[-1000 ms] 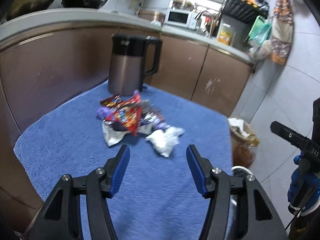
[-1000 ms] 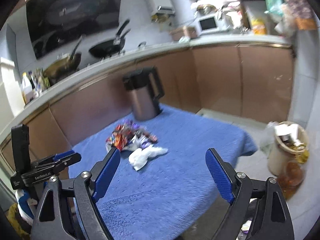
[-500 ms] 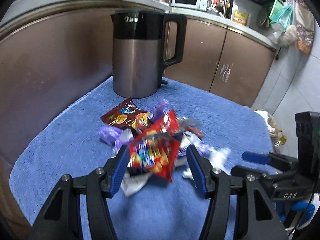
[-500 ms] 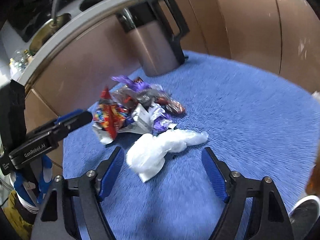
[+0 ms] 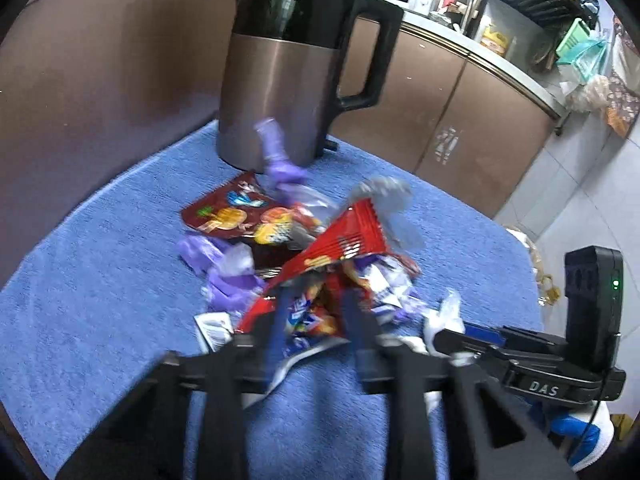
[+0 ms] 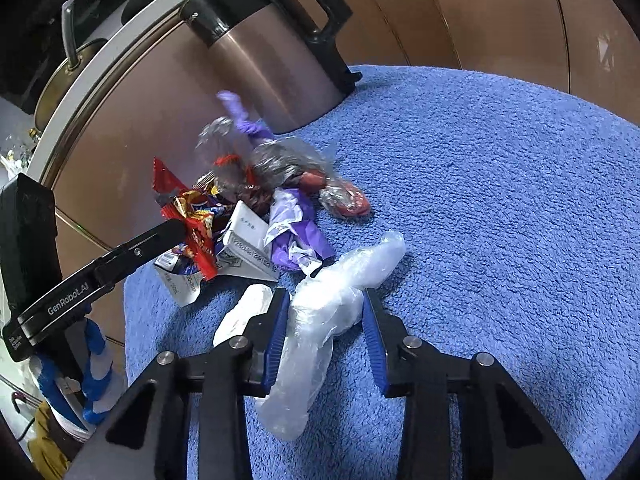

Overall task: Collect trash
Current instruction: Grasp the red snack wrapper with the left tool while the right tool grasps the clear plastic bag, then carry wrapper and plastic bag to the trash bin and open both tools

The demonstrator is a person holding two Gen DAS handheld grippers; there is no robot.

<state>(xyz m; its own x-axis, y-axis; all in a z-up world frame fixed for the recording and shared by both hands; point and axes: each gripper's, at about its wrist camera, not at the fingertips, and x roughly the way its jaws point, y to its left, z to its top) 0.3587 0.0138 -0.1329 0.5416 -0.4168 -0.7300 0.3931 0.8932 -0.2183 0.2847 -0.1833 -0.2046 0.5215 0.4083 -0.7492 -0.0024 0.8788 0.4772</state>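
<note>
A heap of snack wrappers (image 5: 280,232) lies on the blue towel (image 5: 100,280): brown, red, purple and clear ones. My left gripper (image 5: 314,300) has its jaws narrowed around a red snack wrapper (image 5: 344,240); it looks pinched. My right gripper (image 6: 324,312) has its jaws close on either side of a white crumpled plastic bag (image 6: 332,304) that lies on the towel (image 6: 500,240). The heap also shows in the right wrist view (image 6: 256,200), with the left gripper's finger reaching into it.
A brown and black kettle (image 5: 288,68) stands on the towel behind the heap, also in the right wrist view (image 6: 264,52). Brown cabinets (image 5: 80,80) run behind. A bin (image 5: 536,264) stands on the floor past the towel's right edge.
Both grippers moved forward into the trash and narrowed: the left around the red wrapper, the right around the white plastic bag. The wrappers have shifted and lifted a little.
</note>
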